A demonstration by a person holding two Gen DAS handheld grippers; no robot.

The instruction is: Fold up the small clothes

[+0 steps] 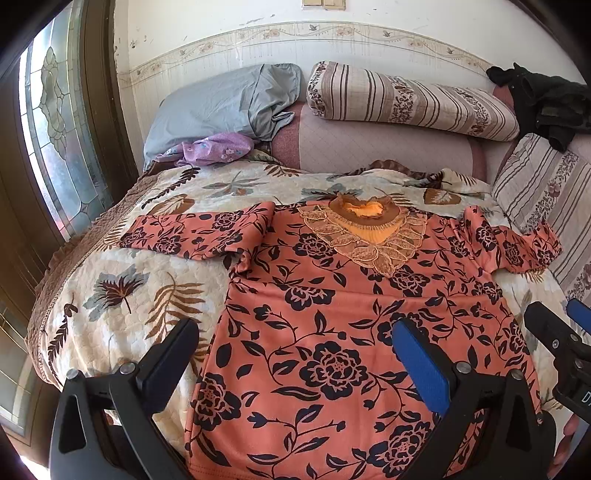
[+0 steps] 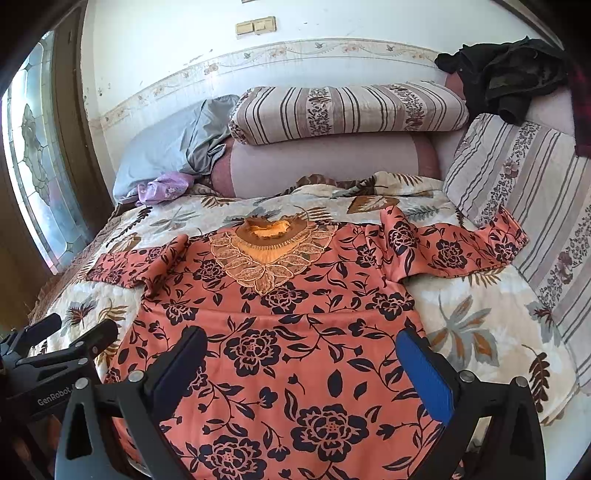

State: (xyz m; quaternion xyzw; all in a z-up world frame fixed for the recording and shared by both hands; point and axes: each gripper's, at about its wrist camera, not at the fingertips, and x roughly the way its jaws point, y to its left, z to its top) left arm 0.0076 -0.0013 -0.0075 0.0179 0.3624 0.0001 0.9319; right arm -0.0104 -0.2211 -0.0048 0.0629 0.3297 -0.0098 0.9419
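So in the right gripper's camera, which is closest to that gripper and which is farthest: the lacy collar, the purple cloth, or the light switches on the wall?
From the right gripper, hovering open over the shirt's lower part:
1. Lacy collar, straight ahead on the orange flowered shirt.
2. Purple cloth, back left, by the grey pillow.
3. Light switches, high on the wall behind the bed.

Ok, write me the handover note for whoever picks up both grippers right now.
Left hand-held gripper: open, empty, over the shirt's lower left.
Right hand-held gripper: open, empty, over its lower right.
Shirt: flat on the quilt, front up, collar toward the pillows, both sleeves spread out.
Done: laid out only.
Left: every fold, sleeves first probably.
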